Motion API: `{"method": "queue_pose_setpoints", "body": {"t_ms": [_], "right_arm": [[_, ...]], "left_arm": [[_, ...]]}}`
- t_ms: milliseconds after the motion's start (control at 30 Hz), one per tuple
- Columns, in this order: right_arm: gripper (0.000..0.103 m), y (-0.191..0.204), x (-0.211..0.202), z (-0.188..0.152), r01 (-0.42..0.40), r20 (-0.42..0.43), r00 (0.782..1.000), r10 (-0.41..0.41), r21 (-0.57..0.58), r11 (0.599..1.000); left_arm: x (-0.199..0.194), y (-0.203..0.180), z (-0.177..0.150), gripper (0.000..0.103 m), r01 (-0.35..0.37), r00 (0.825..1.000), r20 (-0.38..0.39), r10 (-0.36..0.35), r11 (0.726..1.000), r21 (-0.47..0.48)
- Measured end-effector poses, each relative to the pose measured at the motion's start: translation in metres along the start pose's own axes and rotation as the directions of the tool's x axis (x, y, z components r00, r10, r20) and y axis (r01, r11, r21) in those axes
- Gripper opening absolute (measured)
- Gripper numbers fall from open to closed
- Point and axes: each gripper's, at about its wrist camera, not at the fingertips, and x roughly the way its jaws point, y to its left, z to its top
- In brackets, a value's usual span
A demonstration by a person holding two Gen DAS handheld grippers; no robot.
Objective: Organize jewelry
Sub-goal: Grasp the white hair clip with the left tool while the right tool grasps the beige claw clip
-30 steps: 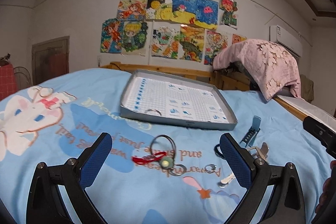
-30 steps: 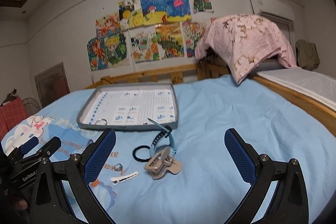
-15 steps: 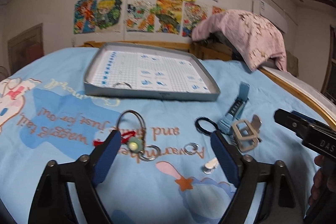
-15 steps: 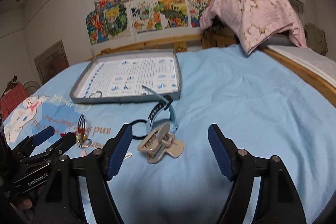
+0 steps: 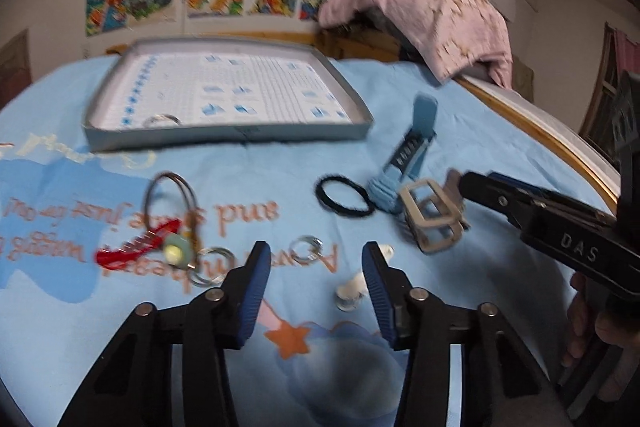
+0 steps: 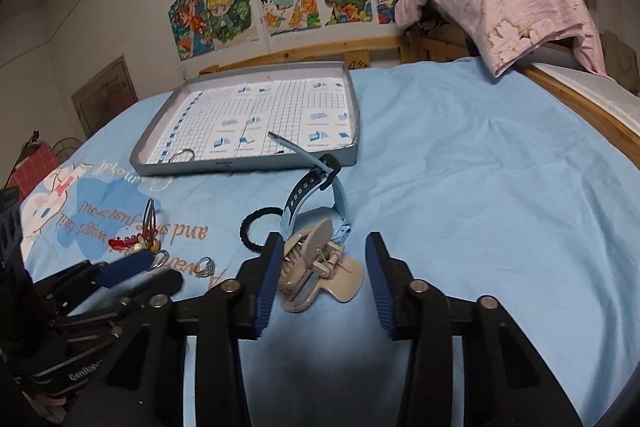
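Your left gripper [image 5: 316, 267] has just been closing its jaws, yet they stand parted over the blue bedsheet [image 5: 472, 131] with nothing pressed between them; a small silver ring [image 5: 307, 247] lies in the gap ahead and a white hair clip [image 5: 352, 287] sits just inside the right-hand finger. Only this view shows that clip, and the red-tasselled bangle charm [image 5: 168, 231] spread out clearly. Your right gripper [image 6: 320, 267] has also been narrowing and is not yet clamped: the beige claw clip [image 6: 316, 273] sits between its pads, close to the left one, though whether it touches I cannot tell. Its view alone shows the light blue watch [image 6: 316, 187] arching upright beside the black hair tie [image 6: 256, 227]. Both views show the grey tray [image 6: 352, 131] beyond, holding one ring [image 6: 182, 155].
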Motion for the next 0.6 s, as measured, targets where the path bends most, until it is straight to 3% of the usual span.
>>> {"method": "queue_pose_setpoints", "body": {"t_ms": [233,600], "right_arm": [[0.022,0.002,0.01,0.001,-0.005,-0.022,1.0,0.005,0.003,1.0],[0.007,0.001,0.013,0.0,-0.005,-0.036,0.999,0.005,0.009,1.0]], "left_arm": [[0.005,-0.01,-0.004,0.04,0.053,0.998,-0.031,-0.052,0.998,0.038],[0.024,-0.018,-0.006,0.015,0.092,0.989,-0.126,-0.084,0.994,0.065]]}}
